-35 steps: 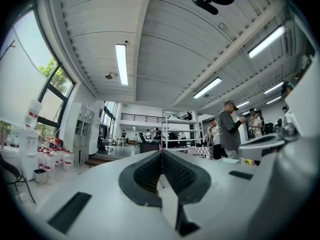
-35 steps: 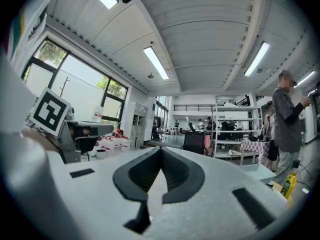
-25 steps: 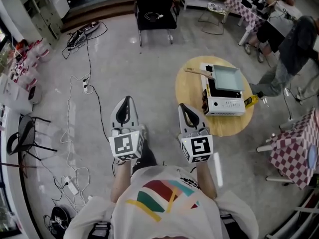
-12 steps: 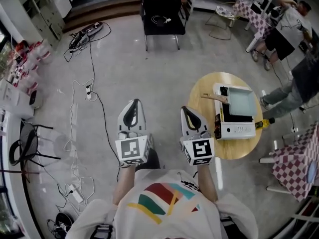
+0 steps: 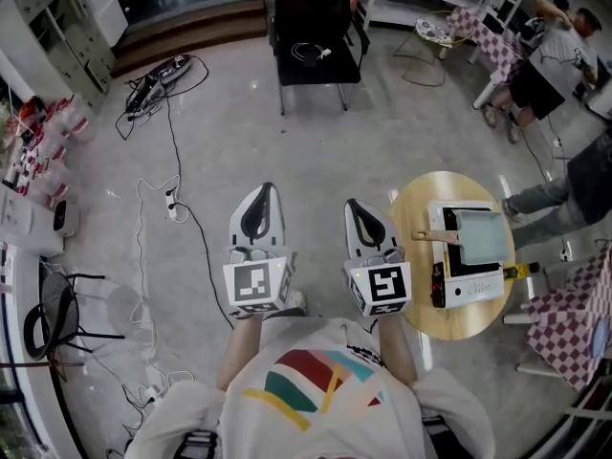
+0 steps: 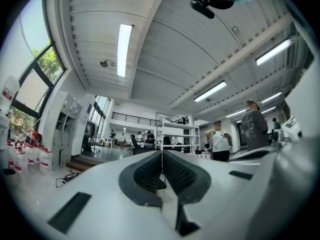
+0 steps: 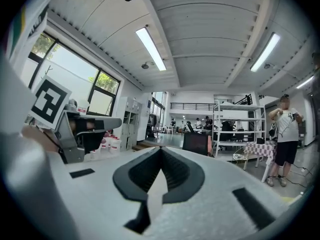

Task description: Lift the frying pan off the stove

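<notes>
Your left gripper (image 5: 259,204) and right gripper (image 5: 363,220) are closed, empty — the frying pan (image 5: 480,234) lies crosswise, handle (image 5: 428,235) pointing left.

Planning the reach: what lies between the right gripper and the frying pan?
In the head view, only bare floor and the round table's near edge separate the right gripper from the frying pan.

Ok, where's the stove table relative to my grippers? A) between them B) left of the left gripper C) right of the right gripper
C: the head view shows the round table, carrying the stove, to the right of the right gripper.
</notes>
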`<action>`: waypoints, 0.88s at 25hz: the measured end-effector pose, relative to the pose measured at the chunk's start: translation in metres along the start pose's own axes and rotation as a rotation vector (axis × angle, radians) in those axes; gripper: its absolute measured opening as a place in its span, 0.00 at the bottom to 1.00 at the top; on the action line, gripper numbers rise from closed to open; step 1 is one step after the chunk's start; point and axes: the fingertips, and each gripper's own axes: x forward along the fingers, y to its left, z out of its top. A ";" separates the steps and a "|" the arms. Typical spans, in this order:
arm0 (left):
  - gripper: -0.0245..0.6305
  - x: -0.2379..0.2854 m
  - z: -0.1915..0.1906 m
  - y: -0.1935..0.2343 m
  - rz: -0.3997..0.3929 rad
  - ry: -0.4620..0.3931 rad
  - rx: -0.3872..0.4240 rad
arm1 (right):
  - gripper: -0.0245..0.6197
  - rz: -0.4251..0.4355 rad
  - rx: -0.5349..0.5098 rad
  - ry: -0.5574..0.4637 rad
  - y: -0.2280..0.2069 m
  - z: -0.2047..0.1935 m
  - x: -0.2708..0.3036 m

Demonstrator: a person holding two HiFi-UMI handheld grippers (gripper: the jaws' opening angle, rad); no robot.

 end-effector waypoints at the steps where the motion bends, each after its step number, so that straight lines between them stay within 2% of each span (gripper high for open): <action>1: 0.05 0.010 0.001 0.003 -0.012 -0.004 -0.002 | 0.04 -0.010 -0.002 0.001 -0.004 0.002 0.009; 8: 0.05 0.056 -0.002 0.030 -0.029 0.024 -0.007 | 0.04 -0.015 0.057 0.046 -0.016 -0.002 0.062; 12: 0.05 0.080 -0.003 0.026 -0.020 0.001 -0.006 | 0.04 -0.003 0.041 0.018 -0.038 0.004 0.083; 17: 0.05 0.090 -0.001 0.053 0.005 -0.001 -0.009 | 0.04 0.017 0.046 0.017 -0.027 0.010 0.107; 22: 0.05 0.107 -0.008 0.053 0.011 0.000 -0.017 | 0.04 0.006 0.028 0.021 -0.038 0.004 0.117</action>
